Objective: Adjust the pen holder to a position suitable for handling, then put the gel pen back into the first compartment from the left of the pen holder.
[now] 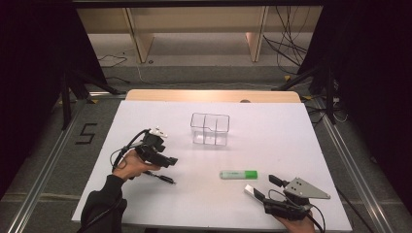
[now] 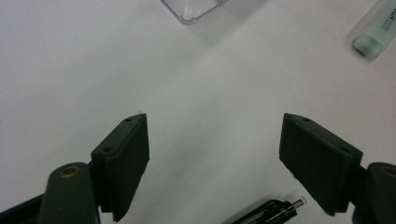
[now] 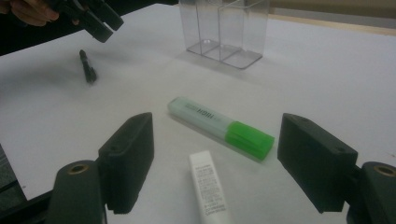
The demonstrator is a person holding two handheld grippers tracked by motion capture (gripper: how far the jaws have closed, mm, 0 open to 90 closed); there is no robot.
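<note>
White surface (image 1: 160, 204), clear organiser (image 1: 210, 129) empty.
Both my hand-held grippers, left (image 1: 163, 160) and right (image 1: 261, 188), gape; pen (image 1: 163, 177), highlighter (image 1: 239, 174), tube (image 1: 252, 191) unplaced.

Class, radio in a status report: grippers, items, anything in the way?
Left hand-held gripper open above black pen. Right hand-held gripper open over white tube, green highlighter beyond. Path to clear organizer unobstructed.

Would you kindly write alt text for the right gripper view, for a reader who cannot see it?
The right gripper, jaws wide open, hovers over a white tube on the white table, with a green highlighter just beyond. Farther off stand a clear divided organizer, a black pen and the left gripper.
</note>
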